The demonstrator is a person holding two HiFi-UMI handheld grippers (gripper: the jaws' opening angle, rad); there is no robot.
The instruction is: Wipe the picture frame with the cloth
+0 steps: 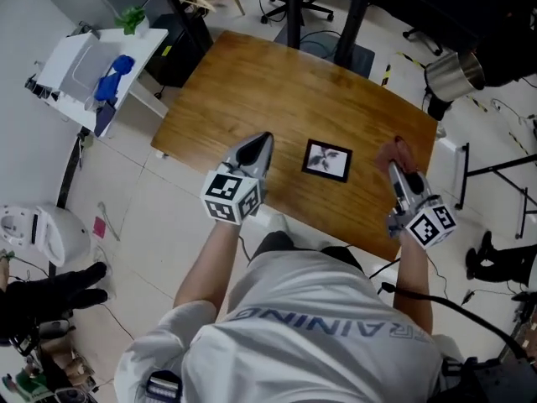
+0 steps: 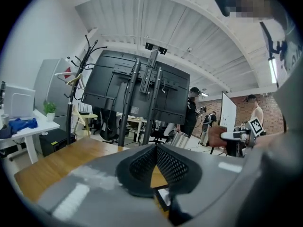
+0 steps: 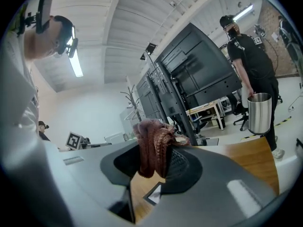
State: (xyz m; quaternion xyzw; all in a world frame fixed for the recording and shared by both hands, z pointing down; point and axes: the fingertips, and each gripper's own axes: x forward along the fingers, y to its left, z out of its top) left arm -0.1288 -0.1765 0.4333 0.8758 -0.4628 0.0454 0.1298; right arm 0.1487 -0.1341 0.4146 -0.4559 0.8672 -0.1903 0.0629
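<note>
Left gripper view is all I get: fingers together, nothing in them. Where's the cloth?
Observer: The cloth is clamped in the right gripper, a reddish-brown bunch sticking up past its fingers.
Operator: And the frame? I only catch a corner below my fingers.
Observer: The picture frame lies flat on the wooden table, between the left gripper and the right one.
Operator: Cloth on it yet?
Observer: No. In the head view the cloth sits to the frame's right, apart from it, with bare wood between them.
</note>
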